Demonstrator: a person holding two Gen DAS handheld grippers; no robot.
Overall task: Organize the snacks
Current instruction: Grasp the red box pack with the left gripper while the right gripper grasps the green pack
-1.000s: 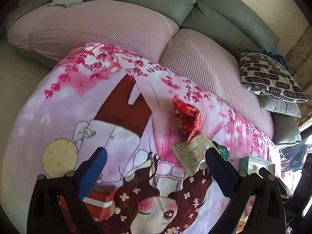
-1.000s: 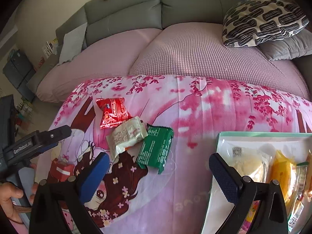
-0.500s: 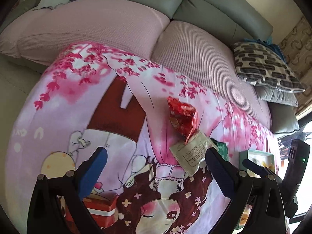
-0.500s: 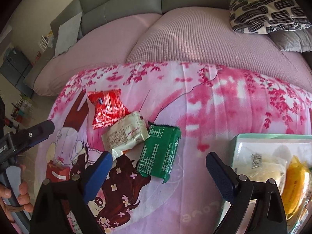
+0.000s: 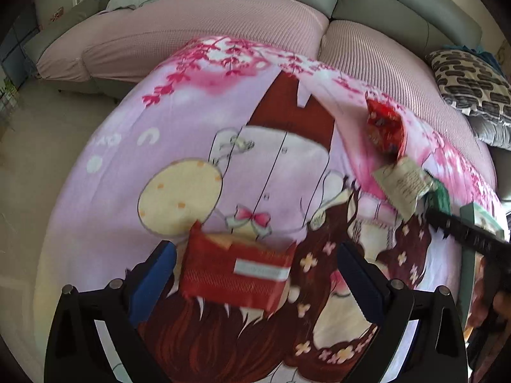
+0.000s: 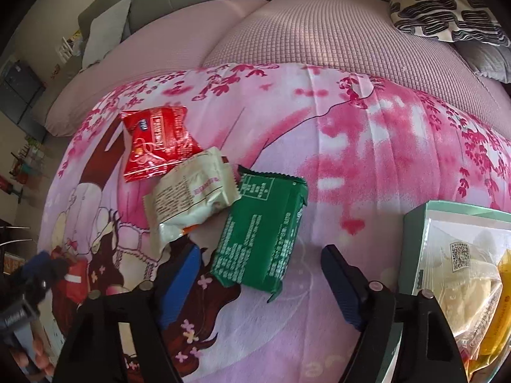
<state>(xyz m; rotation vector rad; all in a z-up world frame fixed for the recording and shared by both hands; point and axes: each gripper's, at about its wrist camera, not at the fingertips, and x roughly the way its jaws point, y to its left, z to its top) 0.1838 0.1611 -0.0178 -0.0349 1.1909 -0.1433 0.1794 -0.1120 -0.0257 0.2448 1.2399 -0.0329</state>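
A red packet with a white stripe (image 5: 236, 274) lies on the pink cartoon blanket (image 5: 198, 134), between the fingers of my left gripper (image 5: 255, 249). That gripper is open and its pads stand clear of the packet. My right gripper (image 6: 260, 252) hangs low over a green packet (image 6: 258, 233) whose near end lies between the jaws. The jaws are closing and the pads are not pressing on it. A white packet (image 6: 191, 198) and a shiny red packet (image 6: 156, 142) lie just left of the green one. A mint-green box (image 6: 415, 223) at right holds several wrapped snacks.
A grey sofa with pink seat covers (image 6: 319, 38) runs behind the blanket, and a black-and-white patterned pillow (image 6: 444, 6) lies on its right. The floor (image 5: 41, 146) drops away left of the blanket. A hand (image 6: 35, 357) holds the left gripper at the lower left.
My left gripper has come down and shifted over the striped red packet, which now sits between its fingers. My right gripper has sunk toward the green packet and its jaws have narrowed.
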